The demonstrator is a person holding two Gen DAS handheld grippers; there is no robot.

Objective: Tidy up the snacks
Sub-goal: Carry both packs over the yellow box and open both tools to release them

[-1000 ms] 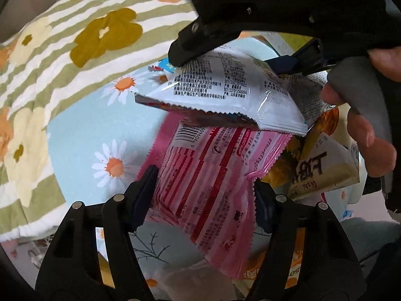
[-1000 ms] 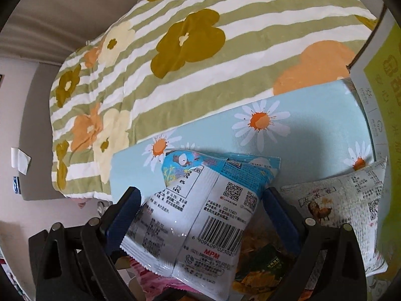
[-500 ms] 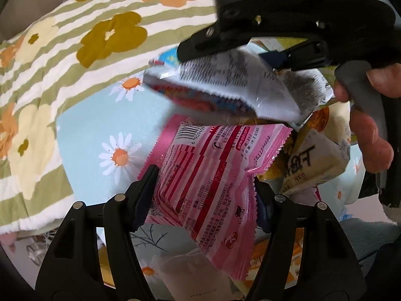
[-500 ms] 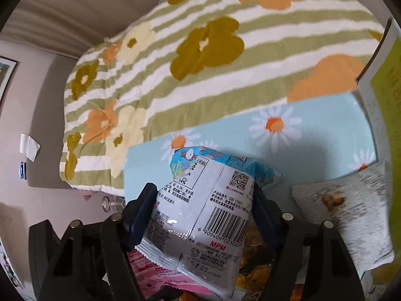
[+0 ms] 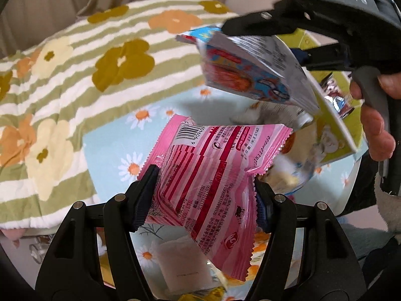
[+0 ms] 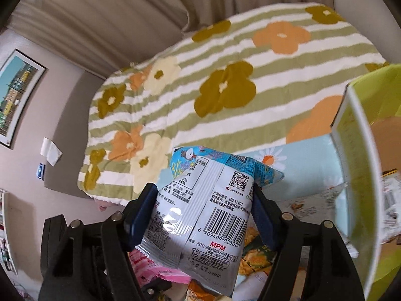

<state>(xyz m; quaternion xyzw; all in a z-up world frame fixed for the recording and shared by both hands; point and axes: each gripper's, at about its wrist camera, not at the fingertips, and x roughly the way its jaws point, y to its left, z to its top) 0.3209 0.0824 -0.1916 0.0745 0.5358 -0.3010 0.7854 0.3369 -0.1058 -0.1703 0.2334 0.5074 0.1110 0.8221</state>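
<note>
My left gripper [image 5: 206, 195] is shut on a pink striped snack bag [image 5: 215, 175] and holds it above the blue daisy-print tabletop [image 5: 110, 140]. My right gripper [image 6: 204, 213] is shut on a white and blue snack bag [image 6: 205, 215], lifted above the snack pile. In the left wrist view that bag [image 5: 250, 72] hangs from the right gripper at the upper right, near the rim of a green box [image 5: 335, 130]. The pink bag also shows low in the right wrist view [image 6: 155, 268].
The green box [image 6: 361, 165] stands at the right with packets inside. Several loose snack packets [image 6: 253, 258] lie on the tabletop below the grippers. A bed with a green striped floral blanket [image 6: 225, 87] lies behind. A white packet [image 5: 180, 263] lies under the left gripper.
Both grippers have lifted with their bags. The right gripper has raised the white and blue bag up and right, toward the green box. The pink bag is higher off the table.
</note>
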